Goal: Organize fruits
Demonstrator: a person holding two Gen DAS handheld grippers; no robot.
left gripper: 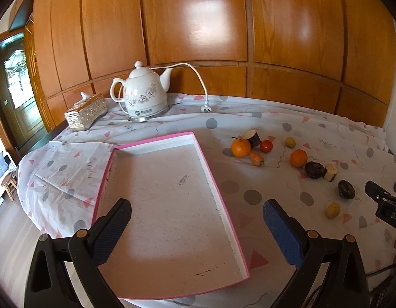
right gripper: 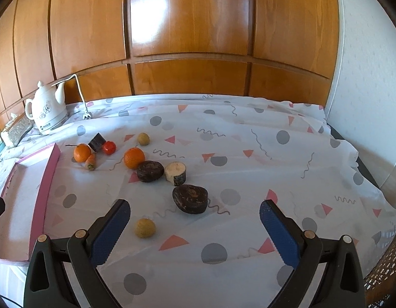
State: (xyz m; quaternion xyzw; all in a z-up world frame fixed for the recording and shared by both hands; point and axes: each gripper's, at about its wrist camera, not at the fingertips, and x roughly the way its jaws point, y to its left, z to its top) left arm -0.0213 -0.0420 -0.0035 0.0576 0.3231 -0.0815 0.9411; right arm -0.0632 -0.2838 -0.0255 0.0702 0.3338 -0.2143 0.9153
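A pink-rimmed shallow tray [left gripper: 218,179] lies empty on the patterned cloth; its edge shows in the right wrist view [right gripper: 50,169]. My left gripper [left gripper: 196,215] is open and empty above the tray's near half. My right gripper [right gripper: 194,217] is open and empty; just ahead lie a dark brown fruit [right gripper: 190,199] and a small yellow fruit [right gripper: 145,228]. Beyond lie a second dark fruit [right gripper: 150,171], a cut pale piece [right gripper: 175,174], two oranges [right gripper: 134,157] [right gripper: 82,152], a small carrot [right gripper: 91,161], a tomato [right gripper: 109,147], a dark cut piece [right gripper: 96,141] and another yellow fruit [right gripper: 143,138].
A white ceramic kettle [left gripper: 144,95] with a cord and plug [left gripper: 206,109] stands at the back left, next to a glittery tissue box [left gripper: 86,113]. Wood panelling runs behind the table. The right gripper's tip shows at the left wrist view's right edge [left gripper: 383,197].
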